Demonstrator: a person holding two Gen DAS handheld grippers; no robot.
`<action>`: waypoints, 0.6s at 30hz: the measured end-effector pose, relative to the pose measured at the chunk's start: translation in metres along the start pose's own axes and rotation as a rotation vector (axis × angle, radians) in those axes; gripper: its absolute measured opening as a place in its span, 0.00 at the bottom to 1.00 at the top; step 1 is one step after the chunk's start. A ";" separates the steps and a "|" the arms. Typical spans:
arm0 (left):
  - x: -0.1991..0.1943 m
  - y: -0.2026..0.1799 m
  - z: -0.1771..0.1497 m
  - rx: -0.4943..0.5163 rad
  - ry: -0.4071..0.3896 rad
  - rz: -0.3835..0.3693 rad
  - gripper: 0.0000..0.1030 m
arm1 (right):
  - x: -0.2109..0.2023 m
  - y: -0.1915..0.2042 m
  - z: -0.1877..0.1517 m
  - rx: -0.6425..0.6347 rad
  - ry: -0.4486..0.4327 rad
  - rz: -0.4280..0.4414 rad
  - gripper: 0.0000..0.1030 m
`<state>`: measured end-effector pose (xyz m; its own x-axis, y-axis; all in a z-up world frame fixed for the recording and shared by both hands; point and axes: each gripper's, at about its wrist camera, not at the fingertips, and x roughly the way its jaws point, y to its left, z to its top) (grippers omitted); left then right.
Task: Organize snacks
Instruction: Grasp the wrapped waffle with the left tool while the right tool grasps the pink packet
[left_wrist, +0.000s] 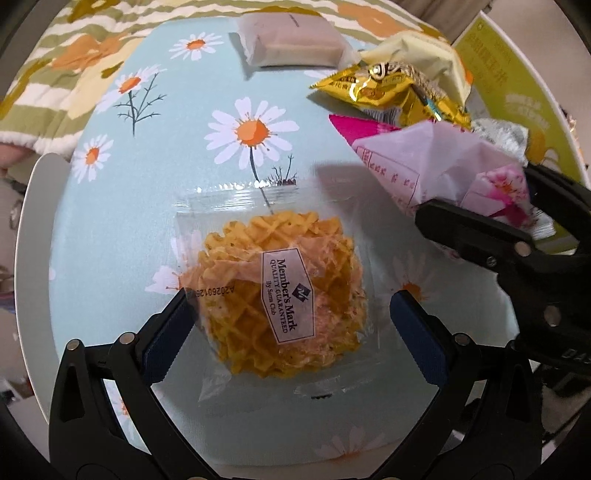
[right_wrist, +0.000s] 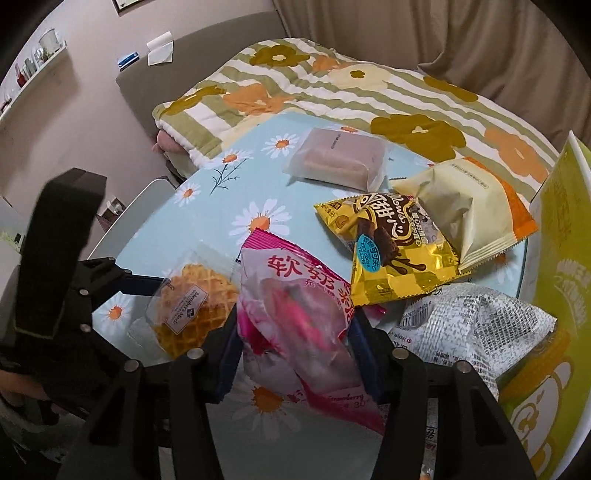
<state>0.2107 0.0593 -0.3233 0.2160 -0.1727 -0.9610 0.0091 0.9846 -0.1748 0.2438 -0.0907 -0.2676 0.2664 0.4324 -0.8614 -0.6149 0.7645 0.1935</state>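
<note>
Between our left gripper's (left_wrist: 290, 325) spread, untouching pads lies the waffle pack (left_wrist: 280, 295) on the daisy cloth (left_wrist: 147, 206). Our right gripper (right_wrist: 295, 354) is clamped on the pink pack (right_wrist: 295, 314); we judge its slick, puffy film could slide out, or drag the gold pack (right_wrist: 391, 254) off the pile. We count six snacks: waffle, pink, gold, cream (right_wrist: 465, 206), silver (right_wrist: 476, 325), frosted (right_wrist: 332, 157).
</note>
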 end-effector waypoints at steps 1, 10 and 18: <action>0.000 -0.003 -0.001 0.009 0.000 0.017 0.99 | 0.000 -0.001 0.000 0.001 0.000 0.002 0.49; -0.006 -0.013 -0.005 0.070 -0.011 0.058 0.76 | 0.000 -0.001 0.000 -0.001 -0.002 0.007 0.49; -0.015 0.003 -0.010 0.052 -0.017 0.018 0.75 | 0.000 0.010 0.005 0.016 -0.021 0.005 0.49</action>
<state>0.1973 0.0647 -0.3115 0.2332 -0.1544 -0.9601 0.0552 0.9878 -0.1454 0.2412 -0.0811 -0.2633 0.2787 0.4457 -0.8507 -0.6044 0.7698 0.2053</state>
